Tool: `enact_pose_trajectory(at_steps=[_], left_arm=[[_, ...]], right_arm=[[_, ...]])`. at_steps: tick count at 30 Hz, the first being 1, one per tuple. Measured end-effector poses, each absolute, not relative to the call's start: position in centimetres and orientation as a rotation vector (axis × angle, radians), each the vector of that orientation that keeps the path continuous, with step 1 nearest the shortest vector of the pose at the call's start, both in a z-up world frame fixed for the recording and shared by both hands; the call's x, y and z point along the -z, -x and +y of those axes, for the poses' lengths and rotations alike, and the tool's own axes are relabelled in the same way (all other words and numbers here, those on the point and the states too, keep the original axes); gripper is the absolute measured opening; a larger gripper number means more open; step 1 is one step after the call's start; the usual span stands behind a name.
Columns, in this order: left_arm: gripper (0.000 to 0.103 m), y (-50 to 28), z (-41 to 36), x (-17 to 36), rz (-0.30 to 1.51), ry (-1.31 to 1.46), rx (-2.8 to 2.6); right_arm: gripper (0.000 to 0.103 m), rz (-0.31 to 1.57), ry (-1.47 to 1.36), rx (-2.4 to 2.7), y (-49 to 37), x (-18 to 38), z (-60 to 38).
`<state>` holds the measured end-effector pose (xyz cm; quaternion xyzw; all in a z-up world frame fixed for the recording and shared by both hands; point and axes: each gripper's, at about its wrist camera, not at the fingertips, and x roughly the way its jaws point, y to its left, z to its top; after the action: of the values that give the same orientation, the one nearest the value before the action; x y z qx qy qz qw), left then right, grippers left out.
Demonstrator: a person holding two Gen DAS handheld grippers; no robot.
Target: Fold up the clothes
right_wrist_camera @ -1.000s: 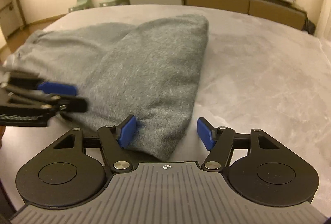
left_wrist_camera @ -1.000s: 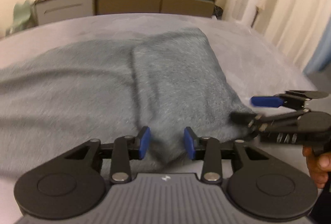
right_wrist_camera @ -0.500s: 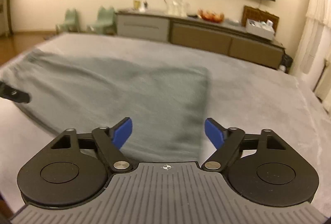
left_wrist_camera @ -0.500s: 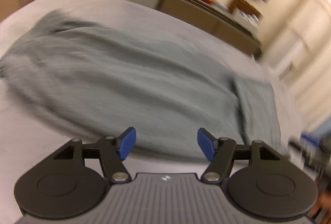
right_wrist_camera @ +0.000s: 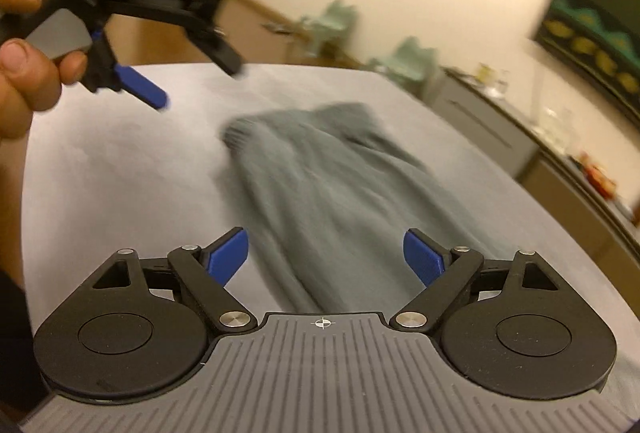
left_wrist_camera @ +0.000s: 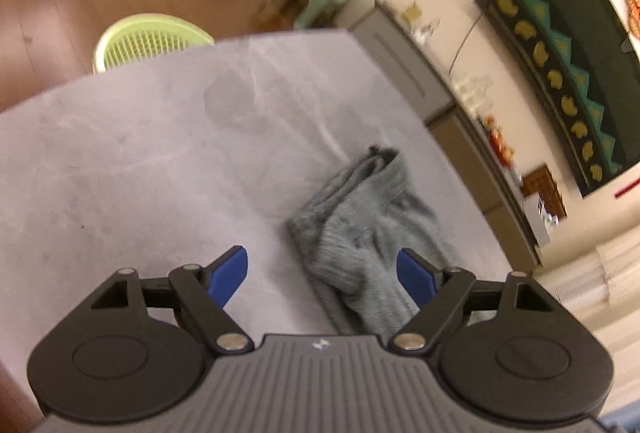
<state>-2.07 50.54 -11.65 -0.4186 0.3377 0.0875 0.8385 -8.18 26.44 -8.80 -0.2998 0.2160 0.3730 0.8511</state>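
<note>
Left gripper (left_wrist_camera: 320,275) jaws just spread, empty | right gripper (right_wrist_camera: 325,257) likewise, empty | grey garment (right_wrist_camera: 340,193) lies lengthwise-folded on grey surface (left_wrist_camera: 140,161), near both | further folds remain, I judge

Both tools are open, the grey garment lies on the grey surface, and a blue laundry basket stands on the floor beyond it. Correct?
Not quite: the laundry basket is light green, as the left wrist view shows. The rest holds: left tool and right tool are open, and the grey garment lies on the grey surface.
</note>
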Motion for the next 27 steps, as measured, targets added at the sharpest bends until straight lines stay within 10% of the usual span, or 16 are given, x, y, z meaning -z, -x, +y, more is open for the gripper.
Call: enact_pose_trajectory(at_steps=[3,5,7,14,15,17,22,27], left_arm=[[0.084,0.8,51.4,12.3,0.761,0.86,-0.147],[0.085,-0.1,51.5,12.9,0.783,0.852,-0.121],[0.087,-0.7,51.3,14.0,0.786,0.896,-0.084],[0.096,-3.5,50.3,16.8,0.733,1.063,0.066],[0.088,-3.8,50.1,17.0,0.725,1.06,0.069],[0.036,-4.5,49.4,17.2,0.737,1.018,0.054],[0.031,-4.2,48.4,16.4,0.743,0.904,-0.013],[0.031,-3.9,46.7,14.6,0.724,0.781,-0.07]], right_arm=[[0.082,0.507,0.627,-0.801,6.8,9.7,28.8],[0.058,0.547,0.609,-0.797,5.7,10.0,29.6],[0.013,0.586,0.591,-0.792,4.6,10.4,30.3],[0.01,0.618,0.388,-0.836,4.0,7.6,27.5],[0.01,0.623,0.377,-0.848,3.9,7.6,27.3],[0.011,0.635,0.378,-0.875,3.6,8.1,26.9],[0.077,0.617,0.233,-0.919,1.2,6.2,22.6],[0.053,0.762,0.138,-0.698,-7.7,7.1,21.0]])
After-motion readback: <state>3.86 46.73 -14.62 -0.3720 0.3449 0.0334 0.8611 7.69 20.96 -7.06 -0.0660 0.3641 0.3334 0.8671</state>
